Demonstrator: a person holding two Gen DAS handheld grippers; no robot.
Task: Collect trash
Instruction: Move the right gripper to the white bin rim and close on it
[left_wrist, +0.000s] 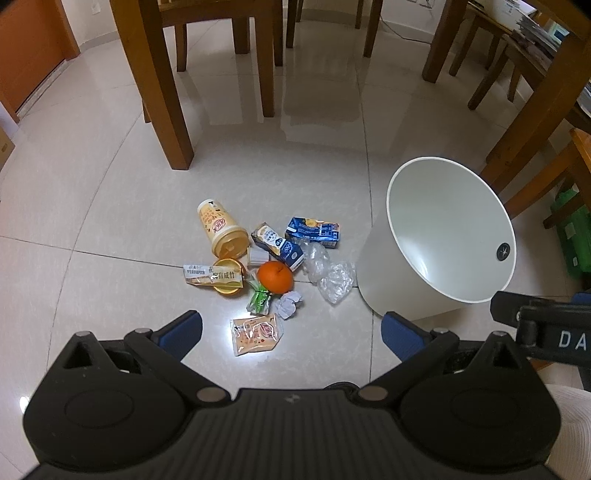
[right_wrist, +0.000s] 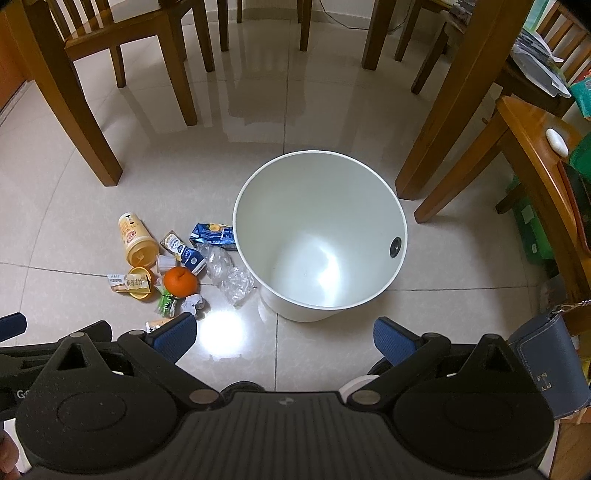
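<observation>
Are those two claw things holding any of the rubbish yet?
No. The left gripper and right gripper are both open with nothing between their fingers; the trash pile lies on the floor beside the white bin.

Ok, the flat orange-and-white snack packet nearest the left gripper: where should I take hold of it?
The flat orange-and-white snack packet lies flat on the tile floor, so I'd bring the open left gripper straight down and pinch a short edge, probably the near one, clear of the crumpled paper ball. A thin sealed edge should lift more easily than the flat face.
</observation>
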